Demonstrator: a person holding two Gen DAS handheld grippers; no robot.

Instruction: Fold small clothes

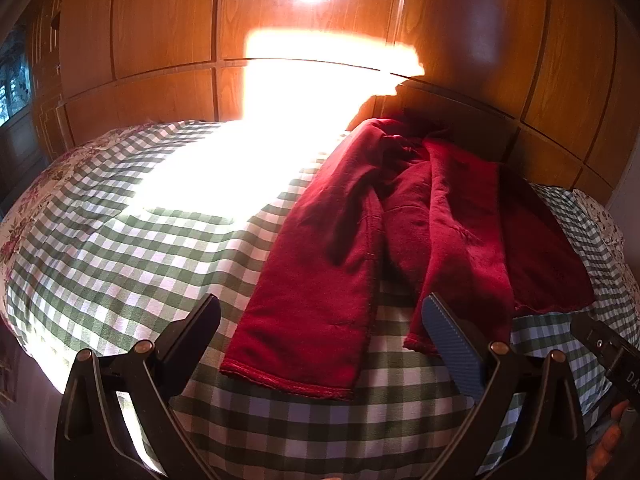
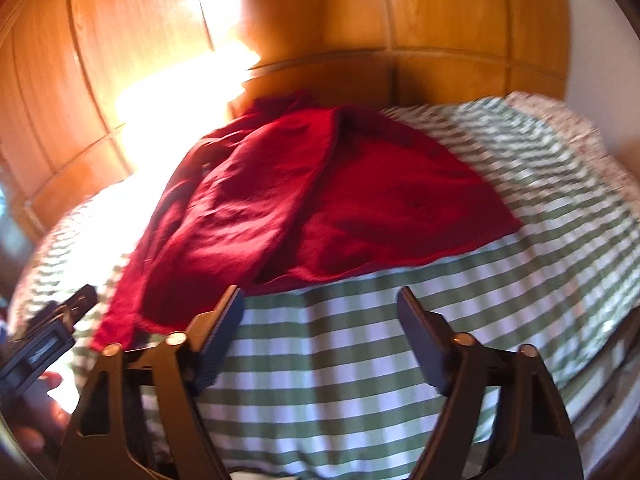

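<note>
Dark red trousers [image 1: 400, 216] lie rumpled on a bed with a green and white checked cover [image 1: 120, 248]. One leg stretches toward me, its hem [image 1: 288, 380] just ahead of my left gripper [image 1: 320, 316], which stands open with nothing between its fingers. The other leg's hem touches its blue right pad [image 1: 452, 340]. In the right wrist view the trousers [image 2: 340, 200] lie ahead and to the left. My right gripper [image 2: 320, 304] hovers open over the bare checked cover [image 2: 320, 380], just short of the red cloth's near edge. This view is blurred.
A wooden panelled wall [image 1: 160, 40] rises behind the bed, with a glaring patch of sunlight [image 1: 280, 140] on it and the cover. A flowered edge [image 1: 24, 208] borders the cover. The other gripper shows at each view's side, right gripper [image 1: 608, 360] and left gripper [image 2: 44, 332].
</note>
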